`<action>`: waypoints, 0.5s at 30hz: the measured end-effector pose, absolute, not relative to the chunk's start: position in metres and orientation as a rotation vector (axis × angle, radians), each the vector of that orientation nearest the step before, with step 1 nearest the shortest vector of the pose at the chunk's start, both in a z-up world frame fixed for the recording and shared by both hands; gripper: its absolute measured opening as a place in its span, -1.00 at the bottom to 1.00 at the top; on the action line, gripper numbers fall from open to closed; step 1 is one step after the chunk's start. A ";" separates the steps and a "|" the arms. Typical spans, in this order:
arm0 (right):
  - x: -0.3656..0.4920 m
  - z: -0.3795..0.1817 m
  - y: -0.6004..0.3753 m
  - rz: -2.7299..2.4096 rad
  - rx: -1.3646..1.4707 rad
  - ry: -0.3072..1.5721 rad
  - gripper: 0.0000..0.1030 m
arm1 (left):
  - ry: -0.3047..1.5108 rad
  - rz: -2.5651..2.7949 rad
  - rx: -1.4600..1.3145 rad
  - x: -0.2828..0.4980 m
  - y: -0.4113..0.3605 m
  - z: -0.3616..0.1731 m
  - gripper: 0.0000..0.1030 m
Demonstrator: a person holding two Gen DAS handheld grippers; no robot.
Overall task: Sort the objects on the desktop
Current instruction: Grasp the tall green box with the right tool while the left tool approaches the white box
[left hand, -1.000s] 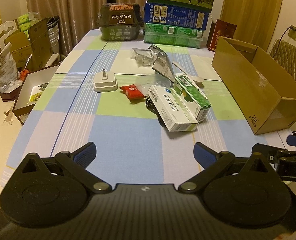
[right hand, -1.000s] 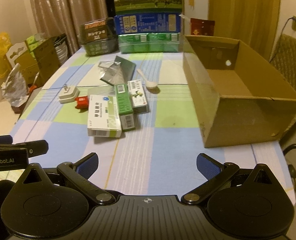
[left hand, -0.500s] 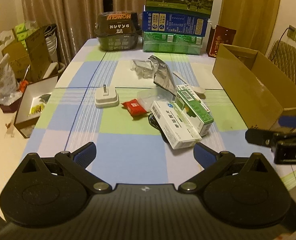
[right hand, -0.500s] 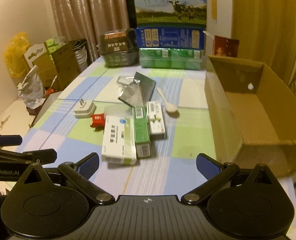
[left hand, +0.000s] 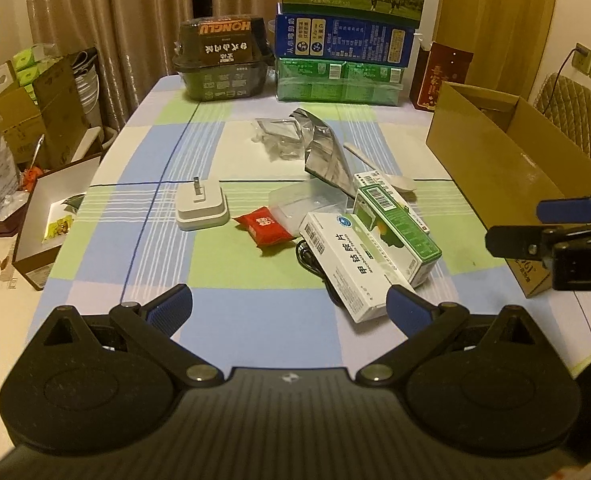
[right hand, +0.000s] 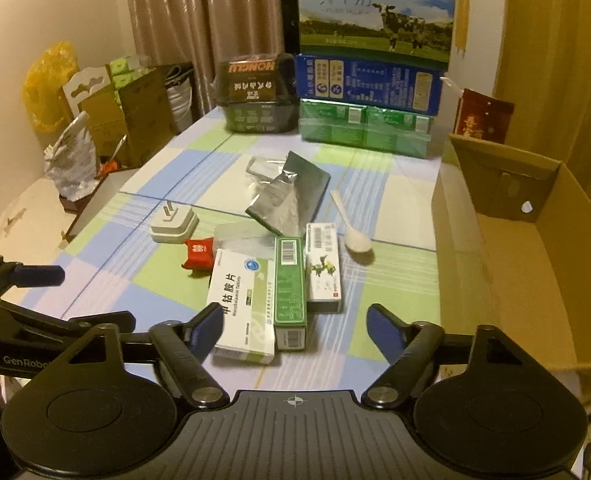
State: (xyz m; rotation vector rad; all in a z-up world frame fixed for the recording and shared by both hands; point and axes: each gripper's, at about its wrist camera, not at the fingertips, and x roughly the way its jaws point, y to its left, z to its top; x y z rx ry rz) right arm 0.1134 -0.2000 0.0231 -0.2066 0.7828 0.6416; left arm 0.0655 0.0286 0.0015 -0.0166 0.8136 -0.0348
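A pile lies mid-table: a white medicine box (left hand: 347, 264) (right hand: 245, 300), a green box (left hand: 395, 232) (right hand: 290, 292), a smaller white box (right hand: 323, 266), a red packet (left hand: 265, 226) (right hand: 197, 254), a white plug charger (left hand: 201, 206) (right hand: 174, 224), a silver foil bag (left hand: 327, 156) (right hand: 289, 196) and a white spoon (right hand: 355, 236). An open cardboard box (left hand: 507, 172) (right hand: 535, 264) stands to the right. My left gripper (left hand: 289, 312) hovers open and empty before the pile. My right gripper (right hand: 295, 330) is open and empty just short of the medicine boxes.
Stacked milk cartons (right hand: 375, 52) and a dark lidded container (right hand: 251, 92) line the table's far end. A black cable (left hand: 315, 268) runs under the white box. A clear plastic tray (left hand: 307, 202) lies beside the packet. Boxes and bags (left hand: 35, 216) stand on the floor to the left.
Both grippers have moved forward towards the pile, the right one more so. The right jaws have narrowed a little but stay open. Nothing on the table moved.
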 end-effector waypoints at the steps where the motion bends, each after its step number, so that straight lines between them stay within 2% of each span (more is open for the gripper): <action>1: 0.117 0.020 -0.198 0.645 -0.212 0.789 0.31 | 0.815 -0.040 -0.017 0.069 0.029 -0.001 0.97; 4: 0.126 0.004 -0.192 0.665 -0.221 0.818 0.06 | 0.823 -0.048 0.000 0.079 0.028 -0.011 0.97; 8: 0.136 -0.023 -0.183 0.706 -0.247 0.847 -0.12 | 0.837 -0.055 0.020 0.092 0.031 -0.028 0.97; 15: 0.154 -0.053 -0.172 0.774 -0.269 0.838 -0.12 | 0.858 -0.062 -0.024 0.106 0.043 -0.051 0.97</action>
